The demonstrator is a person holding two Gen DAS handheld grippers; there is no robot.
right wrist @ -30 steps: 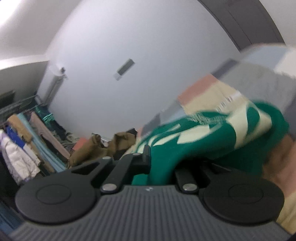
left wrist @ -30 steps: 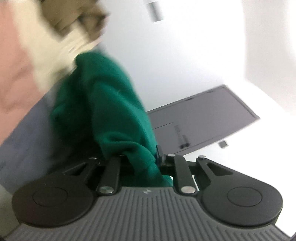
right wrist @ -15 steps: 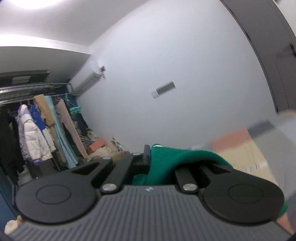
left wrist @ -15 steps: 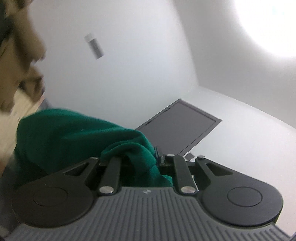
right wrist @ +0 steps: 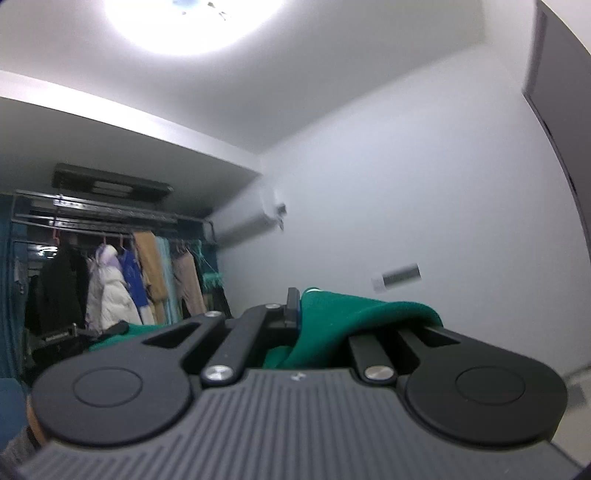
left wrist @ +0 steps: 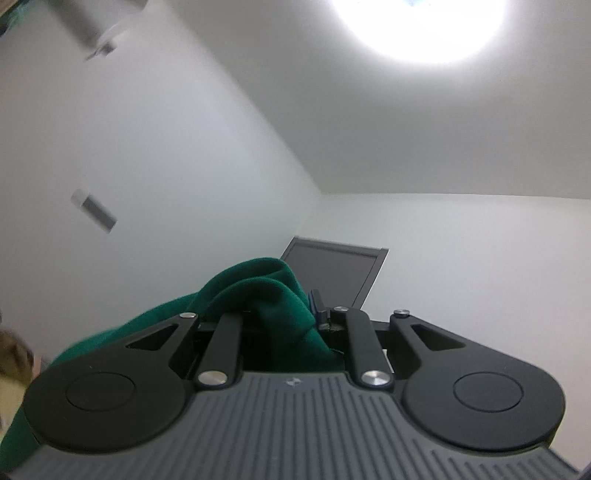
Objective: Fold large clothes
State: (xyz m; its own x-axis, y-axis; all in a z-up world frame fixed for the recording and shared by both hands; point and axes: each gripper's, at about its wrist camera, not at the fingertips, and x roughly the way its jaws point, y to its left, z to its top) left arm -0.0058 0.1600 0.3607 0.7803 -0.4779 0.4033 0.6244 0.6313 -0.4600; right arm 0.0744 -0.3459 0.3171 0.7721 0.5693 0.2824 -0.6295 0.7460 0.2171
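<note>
A dark green garment [left wrist: 258,295] is bunched between the jaws of my left gripper [left wrist: 295,306], which is shut on it and tilted up toward the ceiling. The cloth drapes off to the lower left of that view. In the right wrist view the same green garment [right wrist: 340,317] folds over my right gripper [right wrist: 306,310], which is shut on it; more of the green cloth [right wrist: 122,332] shows at lower left. Both grippers are held high, and the rest of the garment hangs out of sight below.
A ceiling lamp [left wrist: 421,26] glares overhead. A grey door [left wrist: 332,273] stands ahead of the left gripper. A clothes rail with hanging coats [right wrist: 118,288] fills the left of the right wrist view, with an air conditioner [right wrist: 247,225] on the wall.
Both grippers have risen and tipped upward with the green garment in them. The patchwork bedcover and brown clothes have dropped out of view; ceiling and walls now fill both views.
</note>
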